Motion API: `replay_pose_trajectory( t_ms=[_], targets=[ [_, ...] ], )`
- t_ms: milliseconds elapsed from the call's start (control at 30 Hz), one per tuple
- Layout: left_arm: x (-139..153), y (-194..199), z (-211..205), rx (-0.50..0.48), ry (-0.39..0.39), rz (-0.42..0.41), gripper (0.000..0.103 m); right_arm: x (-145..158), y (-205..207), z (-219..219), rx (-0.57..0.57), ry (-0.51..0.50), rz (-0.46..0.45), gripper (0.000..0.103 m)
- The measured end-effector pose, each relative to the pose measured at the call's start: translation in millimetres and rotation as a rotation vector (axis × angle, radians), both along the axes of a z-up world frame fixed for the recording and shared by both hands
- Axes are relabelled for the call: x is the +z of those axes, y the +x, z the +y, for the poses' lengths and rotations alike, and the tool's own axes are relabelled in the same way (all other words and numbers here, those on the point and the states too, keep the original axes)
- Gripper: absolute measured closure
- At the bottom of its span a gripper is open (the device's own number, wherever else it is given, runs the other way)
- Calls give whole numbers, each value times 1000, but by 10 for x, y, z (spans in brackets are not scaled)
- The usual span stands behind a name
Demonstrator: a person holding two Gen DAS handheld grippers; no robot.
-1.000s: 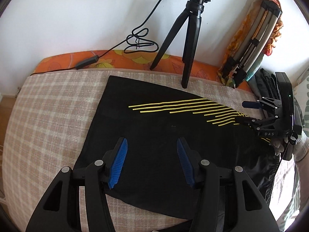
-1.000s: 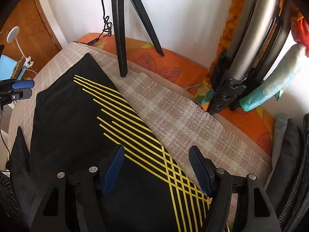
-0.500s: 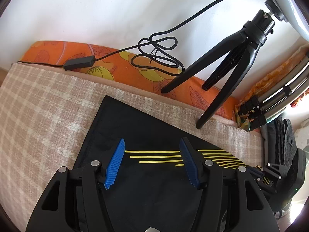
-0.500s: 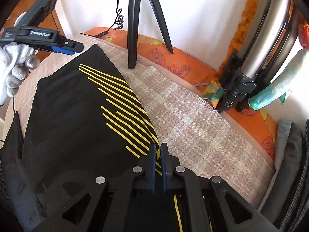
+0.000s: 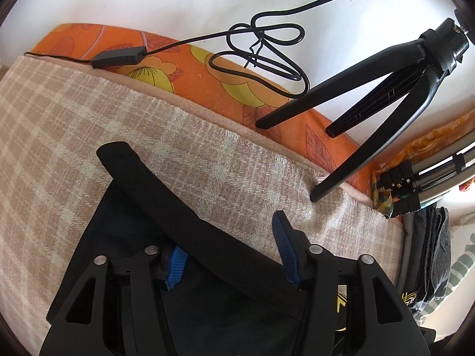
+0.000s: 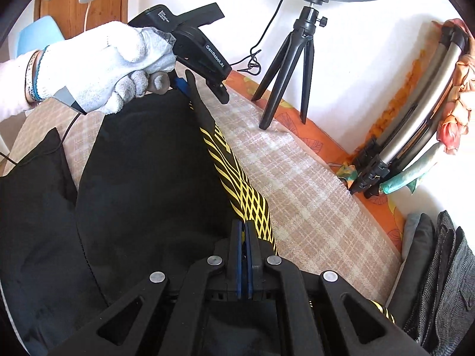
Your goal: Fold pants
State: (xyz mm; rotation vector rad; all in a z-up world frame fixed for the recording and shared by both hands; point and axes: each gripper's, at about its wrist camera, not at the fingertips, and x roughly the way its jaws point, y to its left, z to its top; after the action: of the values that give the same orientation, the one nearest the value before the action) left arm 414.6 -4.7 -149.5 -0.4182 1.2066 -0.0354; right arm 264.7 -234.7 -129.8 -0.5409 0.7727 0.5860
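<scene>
Two grippers share one raised edge of the black pants (image 6: 142, 184), a taut fold running from the bottom centre of the right wrist view up to its upper left. Your right gripper (image 6: 244, 255) has its fingers pressed shut on the yellow-striped stretch (image 6: 243, 195) of that edge. Your left gripper (image 5: 230, 252) stands with its blue pads (image 5: 282, 237) spread wide in its own view, the black band (image 5: 166, 195) crossing diagonally between them; whether it has any hold on the cloth you cannot tell from either picture. Your gloved left hand (image 6: 101, 65) sits at the far end of the fold, so that end lies nearer the left tool.

Below the edge, the rest of the garment lies on the plaid blanket (image 5: 53, 136), filling the lower left of the right wrist view. Bare blanket opens to the right of the fold up to the orange sheet (image 5: 207, 80). Judged from this, carrying the edge toward you has free room; away from you, the tripod (image 6: 285, 77) and its cable (image 5: 261, 47) stand close by, in the upper right of the left wrist view.
</scene>
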Motion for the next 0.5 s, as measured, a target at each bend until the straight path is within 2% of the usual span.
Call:
replay_pose_trajectory(
  t_ms=[67,133,200,267,333,433,500],
  targets=[
    [-9,-33,11,-5,4,-18,84,0,34,-34,-14,3,3,103],
    [-11,-44,65,1,-11,-32,96,-17,69,-58,-20,-4,12,103],
    [4,-56,92,-1,-10,-56,97,-50,129,-70,-25,-26,27,98],
    [29,-73,118,-4,-17,-74,99,-87,197,-91,-32,-69,23,62],
    [56,-97,108,-17,-6,-95,99,-146,296,-114,-18,-133,24,51],
    [69,-124,98,-44,7,-106,100,-249,443,-203,-11,-192,94,52],
    [95,-143,115,-46,12,-121,100,-306,457,-255,-9,-228,108,58]
  ],
)
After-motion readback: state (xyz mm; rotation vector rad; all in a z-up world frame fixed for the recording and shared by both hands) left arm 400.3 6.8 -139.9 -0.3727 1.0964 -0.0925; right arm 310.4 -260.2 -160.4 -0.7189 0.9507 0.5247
